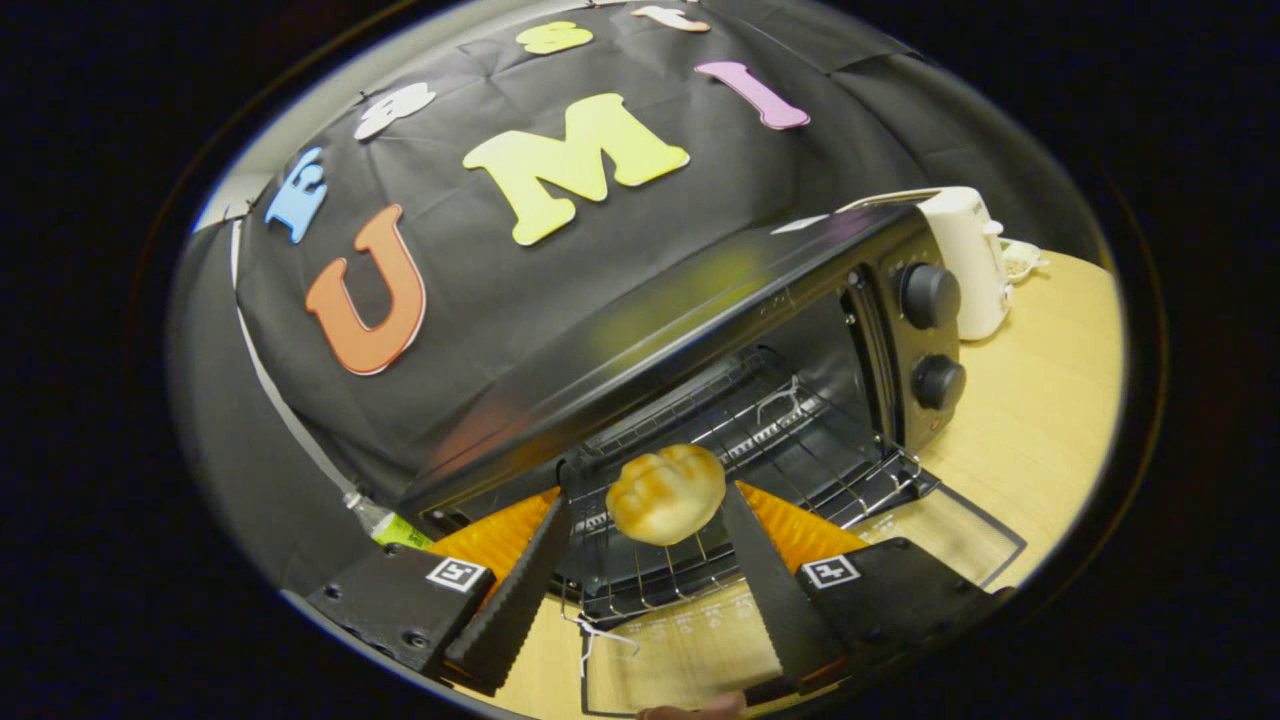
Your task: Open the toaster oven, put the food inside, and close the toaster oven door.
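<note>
The black toaster oven stands on the wooden table with its door folded down flat toward me. A golden bread bun sits at the front of the wire rack in the oven mouth. My gripper is open, its fingertips on either side of the bun. The right finger reaches the bun's edge, while a small gap separates the left finger from it. The view is tilted, so the oven slants.
Two round knobs sit on the oven's right panel. A white kettle and a small bowl stand beyond the oven on the table. A bottle with a green label stands by the oven's left corner.
</note>
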`<state>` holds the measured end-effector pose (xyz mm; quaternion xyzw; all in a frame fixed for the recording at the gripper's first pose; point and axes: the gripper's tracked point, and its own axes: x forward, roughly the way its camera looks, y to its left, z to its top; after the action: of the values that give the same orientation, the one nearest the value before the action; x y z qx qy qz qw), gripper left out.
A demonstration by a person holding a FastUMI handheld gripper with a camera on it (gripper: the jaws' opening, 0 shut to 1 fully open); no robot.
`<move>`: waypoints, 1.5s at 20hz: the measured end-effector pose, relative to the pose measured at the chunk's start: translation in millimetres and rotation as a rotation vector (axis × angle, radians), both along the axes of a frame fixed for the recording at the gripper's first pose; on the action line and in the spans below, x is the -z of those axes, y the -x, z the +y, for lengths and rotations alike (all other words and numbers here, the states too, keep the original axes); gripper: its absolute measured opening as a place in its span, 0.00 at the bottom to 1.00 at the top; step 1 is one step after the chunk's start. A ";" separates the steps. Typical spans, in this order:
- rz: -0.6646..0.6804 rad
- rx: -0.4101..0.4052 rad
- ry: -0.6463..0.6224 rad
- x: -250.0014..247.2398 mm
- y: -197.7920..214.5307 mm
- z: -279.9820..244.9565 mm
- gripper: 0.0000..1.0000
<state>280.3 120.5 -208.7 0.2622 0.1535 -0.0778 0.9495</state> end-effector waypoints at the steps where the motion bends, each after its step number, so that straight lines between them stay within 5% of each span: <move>1: 0.005 -0.019 0.006 -0.7 5.4 3.8 1.00; 7: 0.036 -0.120 0.020 -25.1 73.1 15.9 1.00; 15: 0.113 -0.327 0.213 -27.3 165.6 10.8 1.00; 30: 0.339 -0.338 0.291 77.6 186.5 -14.6 1.00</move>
<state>93.8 105.8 -286.3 0.0769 0.3391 0.0177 0.9374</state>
